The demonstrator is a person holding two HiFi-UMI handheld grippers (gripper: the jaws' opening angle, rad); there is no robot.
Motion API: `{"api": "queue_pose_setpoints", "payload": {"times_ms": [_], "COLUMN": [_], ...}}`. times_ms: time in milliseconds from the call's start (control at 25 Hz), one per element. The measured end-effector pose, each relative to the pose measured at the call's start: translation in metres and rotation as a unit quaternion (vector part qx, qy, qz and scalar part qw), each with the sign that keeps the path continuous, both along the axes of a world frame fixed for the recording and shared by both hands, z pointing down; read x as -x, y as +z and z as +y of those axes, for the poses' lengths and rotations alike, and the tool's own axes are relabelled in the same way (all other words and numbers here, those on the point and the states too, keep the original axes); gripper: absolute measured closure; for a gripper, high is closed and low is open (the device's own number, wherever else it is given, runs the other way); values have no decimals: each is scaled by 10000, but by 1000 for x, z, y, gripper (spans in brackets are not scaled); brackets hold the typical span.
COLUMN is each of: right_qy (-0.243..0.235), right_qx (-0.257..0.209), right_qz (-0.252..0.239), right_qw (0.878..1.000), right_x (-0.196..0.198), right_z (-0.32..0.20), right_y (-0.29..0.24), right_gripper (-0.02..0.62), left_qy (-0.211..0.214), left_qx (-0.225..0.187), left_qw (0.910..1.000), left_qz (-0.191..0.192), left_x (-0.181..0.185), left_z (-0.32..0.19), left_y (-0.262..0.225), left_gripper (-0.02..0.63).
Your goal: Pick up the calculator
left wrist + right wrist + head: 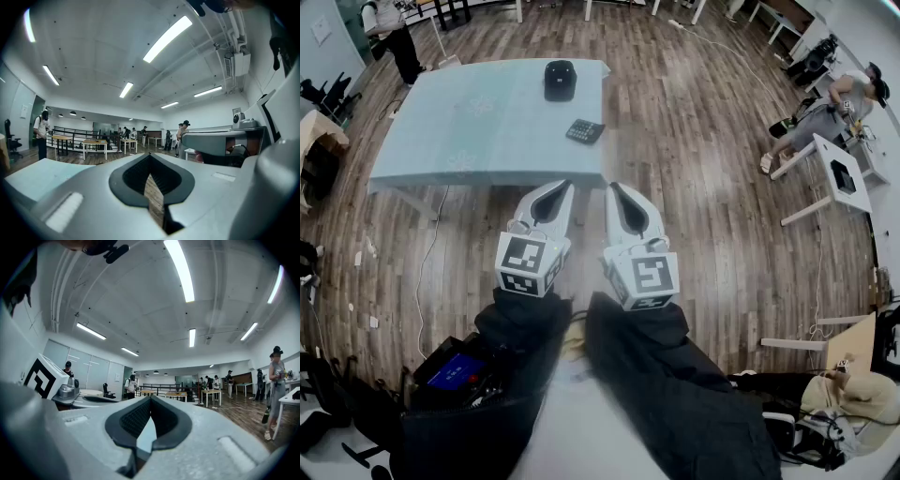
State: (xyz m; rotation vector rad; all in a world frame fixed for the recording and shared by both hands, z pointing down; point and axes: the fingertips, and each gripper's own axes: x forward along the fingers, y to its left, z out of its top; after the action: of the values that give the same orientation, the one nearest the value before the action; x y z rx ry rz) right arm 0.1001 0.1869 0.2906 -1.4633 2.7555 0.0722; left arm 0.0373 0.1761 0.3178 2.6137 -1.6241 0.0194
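We stand short of the tabletop, with both claws held level in front of us, off its near edge and not yet over it. The left claw is closed, its tips meeting with nothing between them. The right claw is closed and empty too. They sit side by side, close but apart, aimed roughly at the tabletop's near right corner. To us this looks like a carrying posture for the walk-up, not a reach.

The calculator lies flat on the tabletop near that right corner, close to the right edge. A black object, perhaps a cap, rests toward the tabletop's far edge. It is well apart from the calculator, so it should not crowd a grasp.

We judge the pick-up has not begun. We need to come closer to the tabletop, and one claw has to open before it goes down. The right claw seems the natural choice, since the calculator is on the tabletop's right side. The calculator is thin and lies flat, so the jaws will likely have to pinch it across its width from above. A clumsy nudge could slide it off the tabletop's edge onto the wooden floor
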Motion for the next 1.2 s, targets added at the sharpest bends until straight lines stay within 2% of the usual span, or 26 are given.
{"api": "queue_pose_setpoints", "payload": {"times_ms": [880,1200], "right_qy": [96,150], "right_qx": [125,404], "right_qz": [-100,61], "right_qw": [9998,9991], "right_x": [-1,49], "right_z": [-3,8], "right_y": [12,25], "right_gripper": [597,596], "left_qy": [-25,51], "left_qx": [158,406], "left_qw": [9999,9992], "left_qz": [45,-25], "left_x": [6,56], "left_z": [1,15], "left_y": [14,31], "left_gripper": [604,604]}}
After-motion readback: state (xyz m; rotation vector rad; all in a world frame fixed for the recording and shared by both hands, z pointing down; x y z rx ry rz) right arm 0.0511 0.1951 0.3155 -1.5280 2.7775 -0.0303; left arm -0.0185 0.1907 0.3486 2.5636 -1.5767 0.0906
